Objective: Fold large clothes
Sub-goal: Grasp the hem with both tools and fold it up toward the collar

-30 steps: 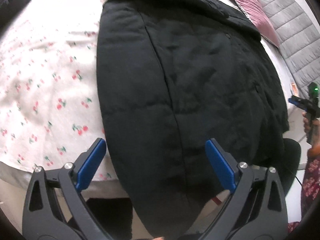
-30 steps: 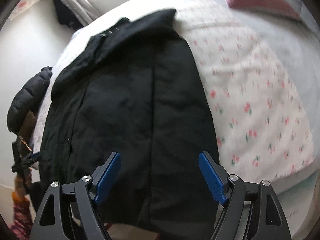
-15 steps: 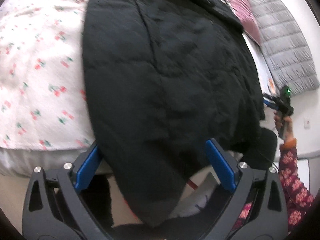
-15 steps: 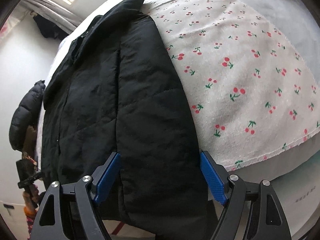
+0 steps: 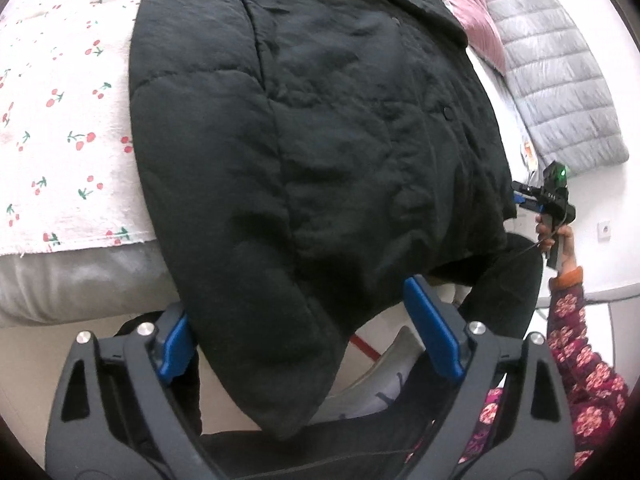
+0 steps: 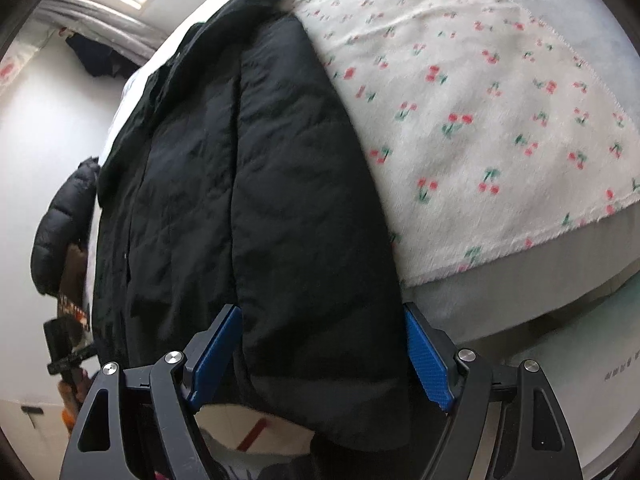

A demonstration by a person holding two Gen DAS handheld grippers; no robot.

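Coat [image 5: 320, 140], no legible labels

Hidden and cut-off parts

Coat [image 5: 320, 140] collar is cropped by the left view's top edge; left gripper [image 5: 304, 340] inner pad is half covered by the hem. Right gripper [image 6: 320, 352] contact with the hem cannot be judged; cherry sheet [image 6: 500, 120] is blurred.

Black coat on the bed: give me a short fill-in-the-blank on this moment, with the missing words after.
1. The black coat lies on a white sheet printed with red ____.
2. Both the left gripper and the right gripper stand ____ around the coat's hanging hem.
3. Beside the pink pillow lies a quilted ____ jacket.

Missing words: cherries; open; grey
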